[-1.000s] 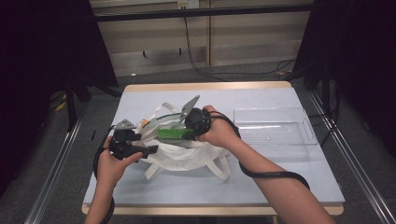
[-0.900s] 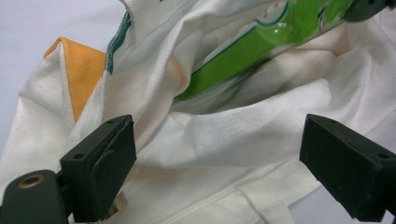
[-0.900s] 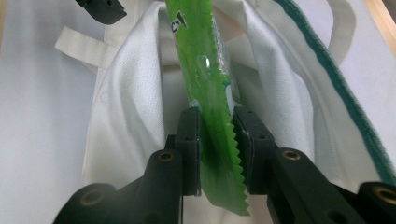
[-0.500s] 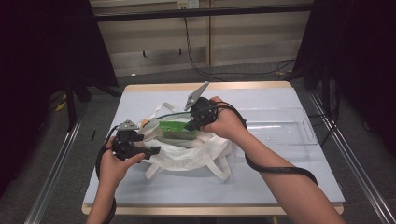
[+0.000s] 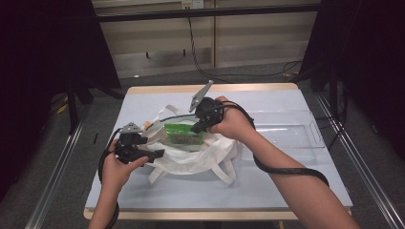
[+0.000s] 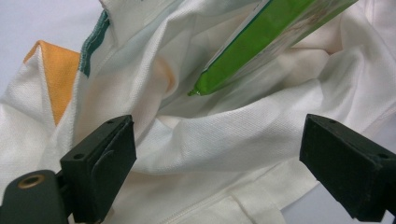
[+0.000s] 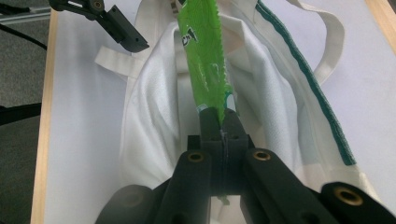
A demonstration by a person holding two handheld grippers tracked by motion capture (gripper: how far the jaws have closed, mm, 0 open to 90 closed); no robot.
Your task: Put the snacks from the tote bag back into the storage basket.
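High view: right gripper [image 5: 197, 128], fingers just closing and clenched on a green packet [image 5: 183, 133] above the white bag [image 5: 200, 157] on the worktop [image 5: 286, 181]; left gripper [image 5: 157, 153], fingers released, straddles the bag's edge.

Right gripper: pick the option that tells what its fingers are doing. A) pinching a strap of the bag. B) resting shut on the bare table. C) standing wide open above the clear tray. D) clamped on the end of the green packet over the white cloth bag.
D: in the right gripper view the right gripper has its fingers pressed together on the end of the green packet, above the open white cloth bag.
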